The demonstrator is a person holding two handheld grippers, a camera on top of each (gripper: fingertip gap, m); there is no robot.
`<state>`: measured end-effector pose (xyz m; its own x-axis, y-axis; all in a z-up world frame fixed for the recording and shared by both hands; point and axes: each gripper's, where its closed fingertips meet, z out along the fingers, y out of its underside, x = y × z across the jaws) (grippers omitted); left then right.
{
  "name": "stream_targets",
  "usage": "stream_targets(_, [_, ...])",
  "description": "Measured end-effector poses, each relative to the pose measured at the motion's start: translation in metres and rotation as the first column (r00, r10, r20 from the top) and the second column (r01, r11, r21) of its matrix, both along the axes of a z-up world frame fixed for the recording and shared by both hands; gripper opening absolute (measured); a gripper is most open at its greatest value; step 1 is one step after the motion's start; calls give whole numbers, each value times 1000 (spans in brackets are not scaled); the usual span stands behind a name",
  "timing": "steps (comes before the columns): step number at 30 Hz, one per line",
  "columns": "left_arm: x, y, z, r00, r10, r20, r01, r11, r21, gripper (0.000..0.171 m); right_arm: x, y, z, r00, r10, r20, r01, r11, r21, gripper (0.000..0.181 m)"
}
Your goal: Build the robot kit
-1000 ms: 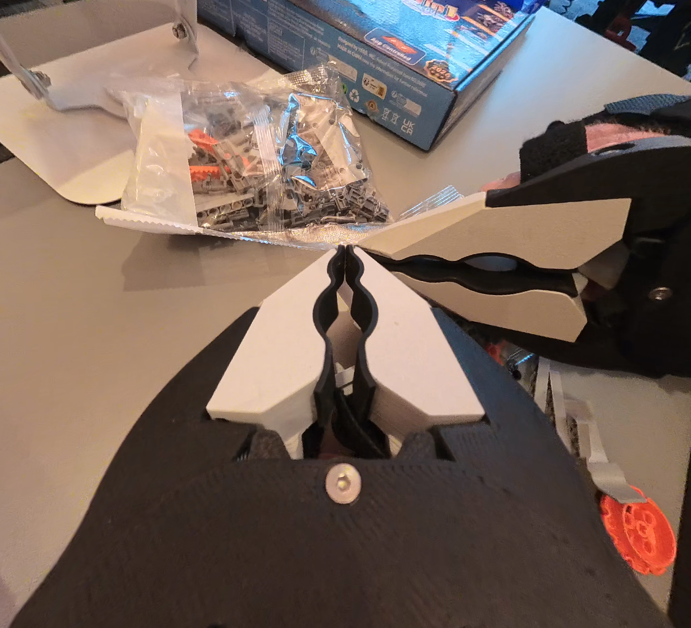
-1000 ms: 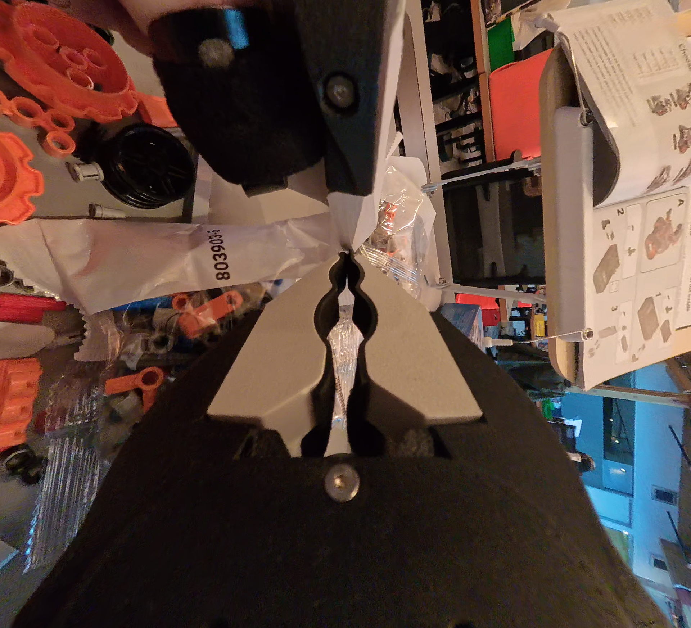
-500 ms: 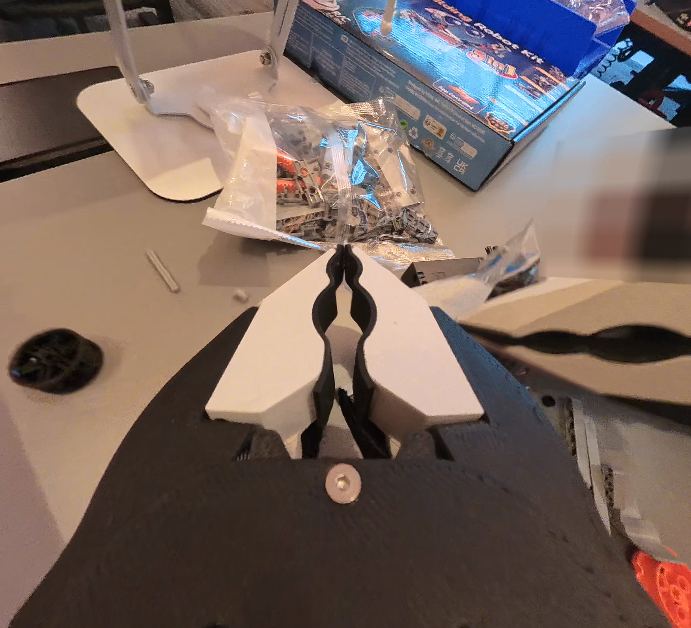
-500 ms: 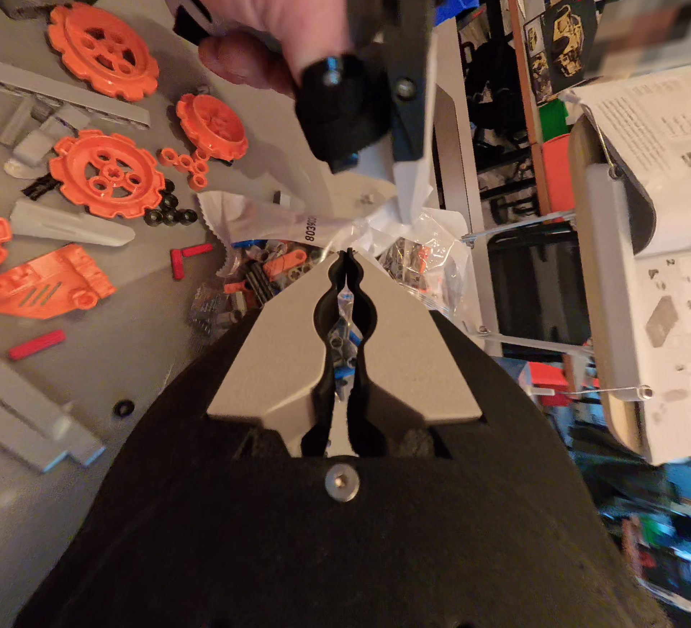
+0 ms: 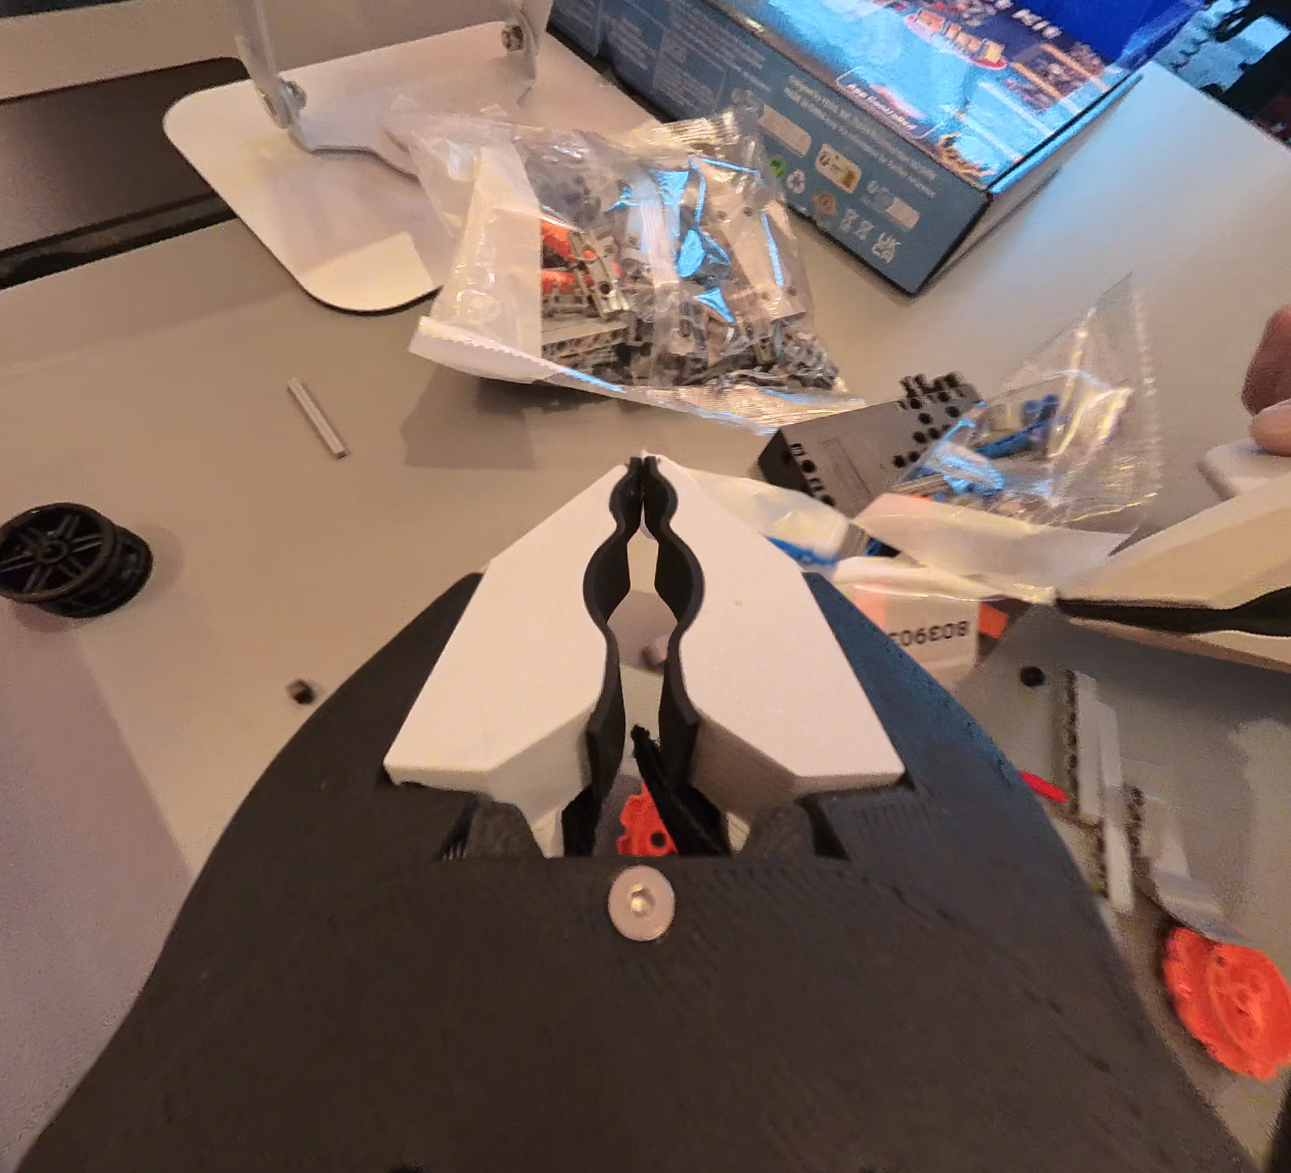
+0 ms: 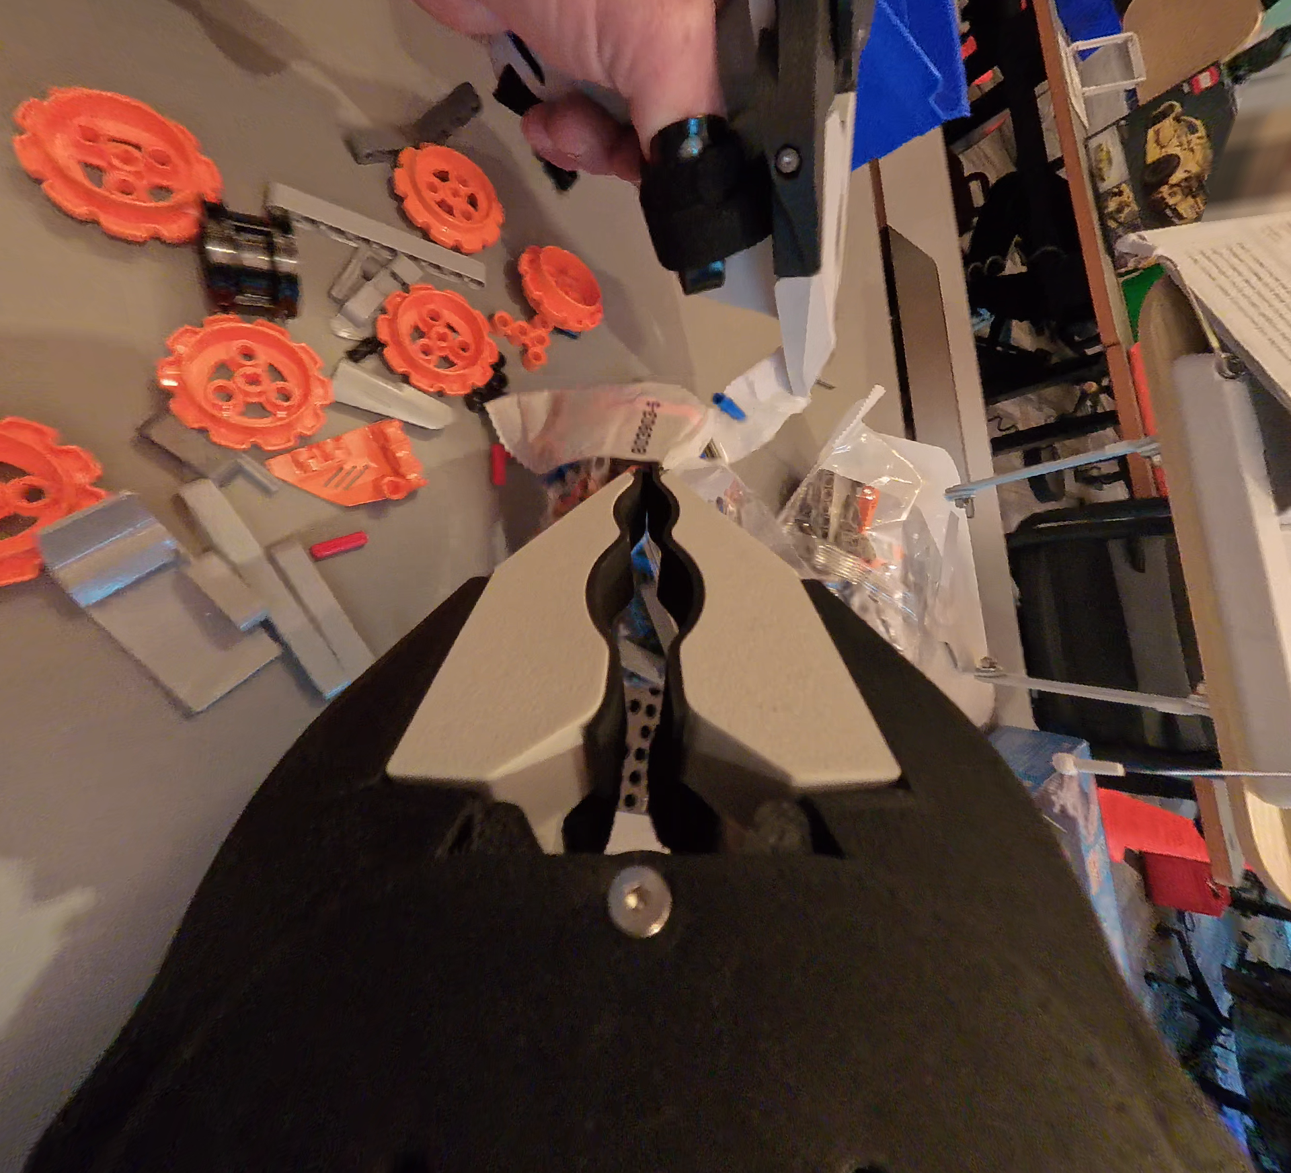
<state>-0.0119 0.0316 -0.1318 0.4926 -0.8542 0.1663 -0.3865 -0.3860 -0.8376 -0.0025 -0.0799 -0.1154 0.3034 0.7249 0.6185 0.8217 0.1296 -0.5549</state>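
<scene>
Since the earlier frame, both grippers had drawn apart: left gripper (image 5: 643,476) and right gripper (image 6: 646,474), jaws closed, each gripped the small parts bag (image 5: 1034,476), stretched above the bench (image 5: 174,441), apparently unopened.

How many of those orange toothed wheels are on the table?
6 orange wheels in the right wrist view: top left, upper middle, centre, a tilted one to its right, left of centre, one cut by the left edge. More may be hidden.

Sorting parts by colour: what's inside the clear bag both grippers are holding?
Small blue pieces show through the clear bag, pinched by left gripper and right gripper. Its white panel and crumpled film hide the rest.
</scene>
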Motion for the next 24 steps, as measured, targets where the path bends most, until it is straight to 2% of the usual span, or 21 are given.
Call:
stream_targets(1, [1, -4, 2, 1000, -8, -13, 9, 1000, 18, 0, -2, -6, 1, 1000, 11, -5, -11, 1000, -4, 0])
stream_targets(3, [-7, 0, -11, 997, 20, -78, -17, 999, 44, 0, -6, -18, 3, 999, 38, -24, -39, 999, -16, 0])
stream_targets(5, [-10, -1, -9, 1000, 9, -22, -10, 1000, -10, 0, -3, -23, 1, 999, 40, -11, -40, 999, -19, 0])
stream_targets(7, [-15, 2, -10, 997, 24, -71, -21, 999, 42, 0, -3, -31, 2, 998, 59, -33, -60, 997, -37, 0])
stream_targets(9, [-15, 1, -17, 998, 22, -60, -22, 1000, 0, 0, 0, -37, 0, 998, 60, -34, -62, 997, -52, 0])
stream_targets(15, [-21, 8, -17, 993, 66, -94, -62, 997, 36, 0, 3, -53, 3, 992, 99, -80, -106, 990, -90, 0])
stream_targets(17, [-19, 6, -14, 997, 53, -52, -53, 999, -2, 0, 3, -55, 9, 989, 105, -104, -114, 990, -87, 0])
stream_targets(19, [-18, 4, -10, 995, 49, -92, -44, 997, 63, 0, 3, -58, 10, 986, 118, -120, -131, 986, -107, 0])
stream_targets(22, [-19, -1, -33, 986, 9, -165, -9, 1000, -3, 0, 6, -59, 10, 979, 119, -164, -145, 977, -156, 0])
stream_targets(24, [-17, -5, -34, 978, -12, -207, 19, 999, 30, 0, 6, -54, 16, 973, 108, -203, -139, 980, -144, 0])
